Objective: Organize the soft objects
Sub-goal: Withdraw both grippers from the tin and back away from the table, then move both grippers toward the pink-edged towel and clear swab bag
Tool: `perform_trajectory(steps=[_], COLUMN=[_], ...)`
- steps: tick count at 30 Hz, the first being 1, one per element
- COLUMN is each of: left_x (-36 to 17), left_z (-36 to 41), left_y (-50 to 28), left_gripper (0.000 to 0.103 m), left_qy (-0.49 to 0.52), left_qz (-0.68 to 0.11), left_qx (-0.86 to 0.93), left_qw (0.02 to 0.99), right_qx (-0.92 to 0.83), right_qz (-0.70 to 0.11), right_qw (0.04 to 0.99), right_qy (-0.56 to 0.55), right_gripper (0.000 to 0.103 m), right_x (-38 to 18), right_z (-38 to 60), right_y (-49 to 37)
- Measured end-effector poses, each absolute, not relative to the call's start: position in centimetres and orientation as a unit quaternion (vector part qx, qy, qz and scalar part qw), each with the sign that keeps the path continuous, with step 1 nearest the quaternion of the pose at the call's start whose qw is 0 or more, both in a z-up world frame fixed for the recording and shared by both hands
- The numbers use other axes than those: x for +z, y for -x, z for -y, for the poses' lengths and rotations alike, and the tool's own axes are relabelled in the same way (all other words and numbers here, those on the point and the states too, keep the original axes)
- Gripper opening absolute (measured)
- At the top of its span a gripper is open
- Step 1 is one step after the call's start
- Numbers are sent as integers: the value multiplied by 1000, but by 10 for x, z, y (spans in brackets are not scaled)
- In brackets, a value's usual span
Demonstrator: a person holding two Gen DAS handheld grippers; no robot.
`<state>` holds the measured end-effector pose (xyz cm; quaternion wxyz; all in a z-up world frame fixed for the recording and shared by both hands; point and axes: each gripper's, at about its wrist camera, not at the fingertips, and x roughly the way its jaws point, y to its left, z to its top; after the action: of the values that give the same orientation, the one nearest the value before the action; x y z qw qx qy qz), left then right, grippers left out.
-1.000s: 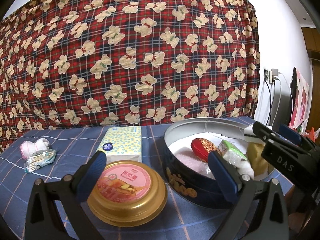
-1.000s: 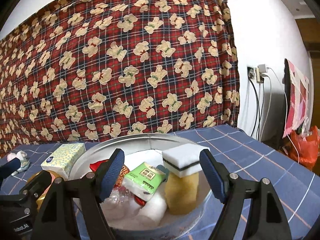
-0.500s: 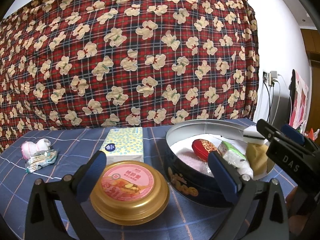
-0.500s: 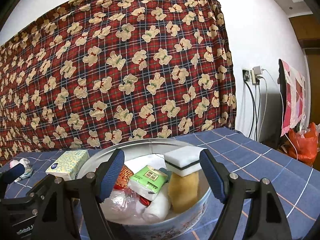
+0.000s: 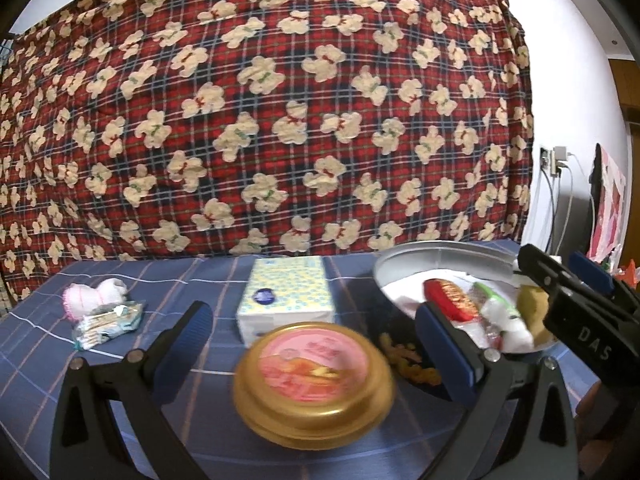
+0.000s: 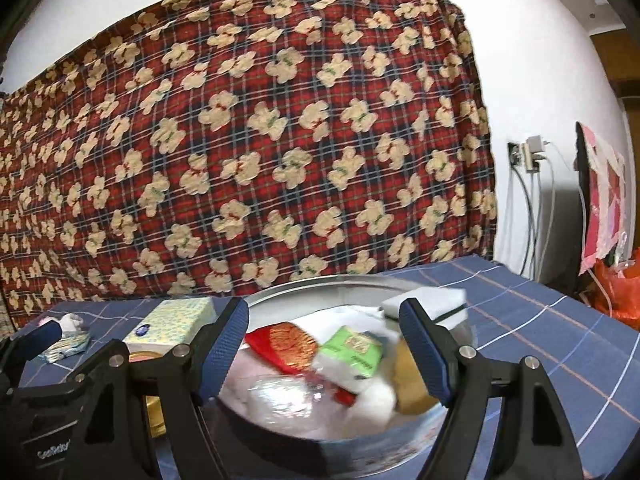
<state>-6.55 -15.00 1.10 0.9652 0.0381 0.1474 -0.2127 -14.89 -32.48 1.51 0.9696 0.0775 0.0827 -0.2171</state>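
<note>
A round dark-blue tin point(image 5: 404, 354) point(image 6: 352, 446) on the blue checked cloth holds a red pouch point(image 6: 286, 344), a green tissue pack point(image 6: 354, 350), a white-and-yellow sponge point(image 6: 428, 306) and white soft items. A tissue box point(image 5: 286, 298) point(image 6: 176, 324) stands left of the tin. Farther left lie a pink-white sock ball point(image 5: 94, 296) and a wrapped packet point(image 5: 106, 322). My left gripper point(image 5: 312, 342) is open over a gold lid point(image 5: 314, 380). My right gripper point(image 6: 324, 346) is open in front of the tin, holding nothing.
A red plaid bear-print blanket point(image 5: 260, 120) hangs behind the table. At the right are a wall socket with cables point(image 6: 528, 160), a pink patchwork cloth point(image 6: 604, 188) and an orange bag point(image 6: 618, 288). The right gripper's body point(image 5: 580, 332) shows at the left view's right edge.
Both grippers have drawn back slightly from the table, so the tin and gold lid sit lower and look blurred. Jaw openings are unchanged and nothing was picked up.
</note>
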Motion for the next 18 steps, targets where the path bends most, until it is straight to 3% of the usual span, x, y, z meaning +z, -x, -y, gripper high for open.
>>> perform_trajectory(steps=[18], left_x=[15], left_z=[35], left_y=[0], left_gripper=[103], left_qy=[-23], left_qz=[-160], left_qx=[-115], left_qw=[980], right_qx=[-103], right_qz=[-134], right_qw=[985], right_qy=[-45], right_gripper=[80], right_x=[10], right_z=[227], right_y=[91])
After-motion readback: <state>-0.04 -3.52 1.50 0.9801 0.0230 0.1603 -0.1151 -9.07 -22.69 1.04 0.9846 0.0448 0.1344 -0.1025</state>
